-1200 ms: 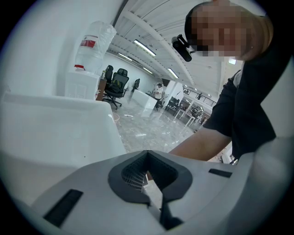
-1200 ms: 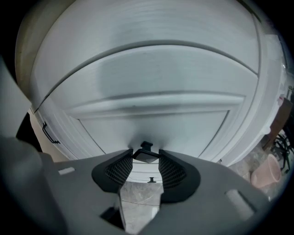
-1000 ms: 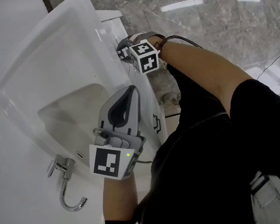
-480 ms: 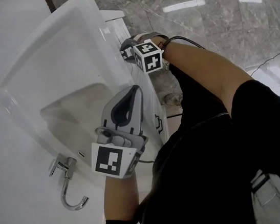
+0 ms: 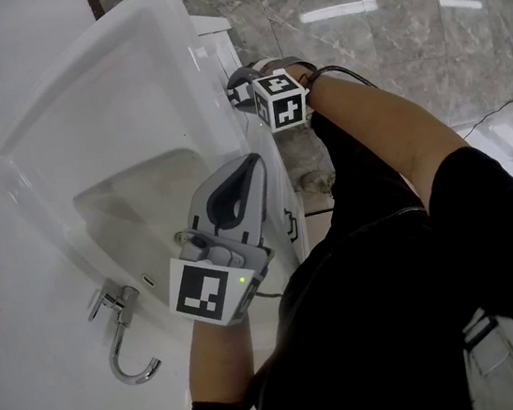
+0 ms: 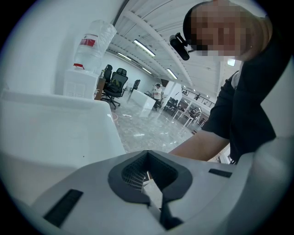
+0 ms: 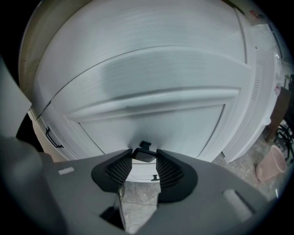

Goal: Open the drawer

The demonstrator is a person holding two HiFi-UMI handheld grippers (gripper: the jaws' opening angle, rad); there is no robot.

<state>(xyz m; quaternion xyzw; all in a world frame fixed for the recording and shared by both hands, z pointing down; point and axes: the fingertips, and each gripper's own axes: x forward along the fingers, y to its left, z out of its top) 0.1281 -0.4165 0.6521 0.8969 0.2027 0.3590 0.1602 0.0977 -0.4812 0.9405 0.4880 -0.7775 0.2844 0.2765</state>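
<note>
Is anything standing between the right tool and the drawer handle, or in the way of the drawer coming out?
Nothing visible does. The right tool has its jaws closed on the small black drawer handle of the white drawer front, and no object shows in front of that drawer.

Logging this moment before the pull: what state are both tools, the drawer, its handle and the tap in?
Right tool: shut on the drawer handle.
Left tool: shut, holding nothing, above the sink.
Drawer handle: gripped between the right tool's jaws.
Drawer: no gap visible, looks closed.
Tap: no water running.
</note>
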